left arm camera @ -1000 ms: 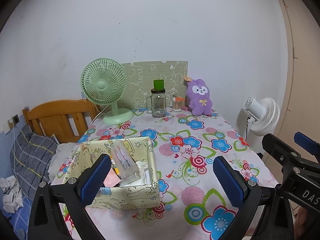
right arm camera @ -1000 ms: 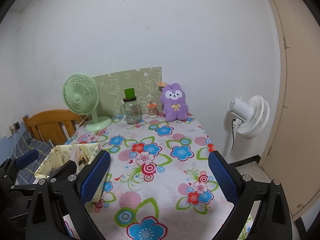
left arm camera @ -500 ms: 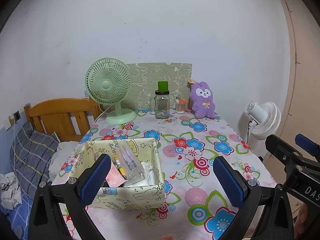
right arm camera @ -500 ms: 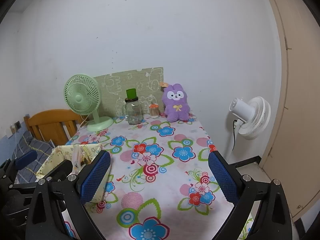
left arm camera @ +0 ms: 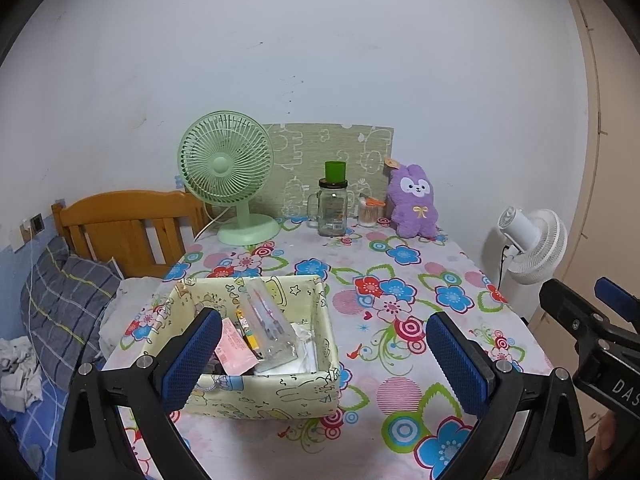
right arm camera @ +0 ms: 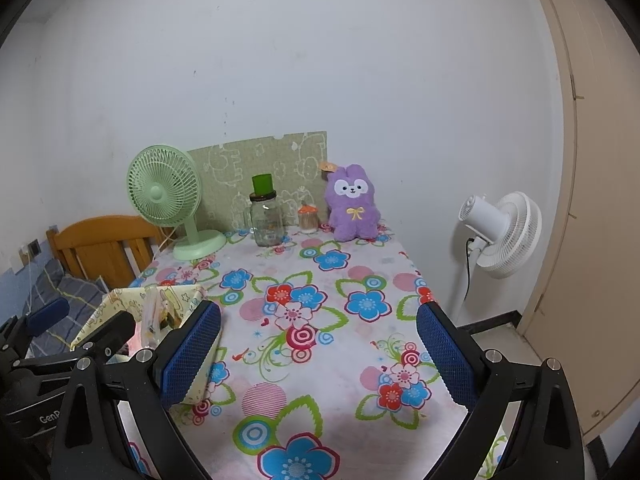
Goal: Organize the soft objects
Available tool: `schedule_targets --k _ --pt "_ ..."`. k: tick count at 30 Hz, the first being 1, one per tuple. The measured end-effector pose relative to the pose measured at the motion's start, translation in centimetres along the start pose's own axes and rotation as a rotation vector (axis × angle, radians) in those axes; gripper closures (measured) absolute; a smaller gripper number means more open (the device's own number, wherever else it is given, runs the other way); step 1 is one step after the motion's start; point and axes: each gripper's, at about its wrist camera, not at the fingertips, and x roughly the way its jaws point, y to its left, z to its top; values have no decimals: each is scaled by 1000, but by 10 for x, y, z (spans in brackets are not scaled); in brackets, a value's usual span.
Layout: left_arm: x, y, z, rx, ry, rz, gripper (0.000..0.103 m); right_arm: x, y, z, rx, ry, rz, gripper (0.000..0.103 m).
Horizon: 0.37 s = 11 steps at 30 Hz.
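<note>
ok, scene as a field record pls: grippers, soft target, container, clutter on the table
left hand-held gripper: open, empty, raised over the near table edge
right hand-held gripper: open, empty
soft target: purple plush bunny, upright at the far edge against the wall
container: yellow fabric box, near left, already holding packets
clutter: green desk fan, glass jar with green cup on its lid, small toothpick jar
surface: floral tablecloth

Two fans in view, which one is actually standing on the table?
The mint-green desk fan, its round base on the floral tablecloth at the back left. The white fan stands beyond the table's right edge.
</note>
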Motion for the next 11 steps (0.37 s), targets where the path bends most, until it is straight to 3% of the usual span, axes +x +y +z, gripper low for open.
schedule_targets --k 11 --pt "1 0 0 2 0 6 0 5 1 -2 3 9 14 3"
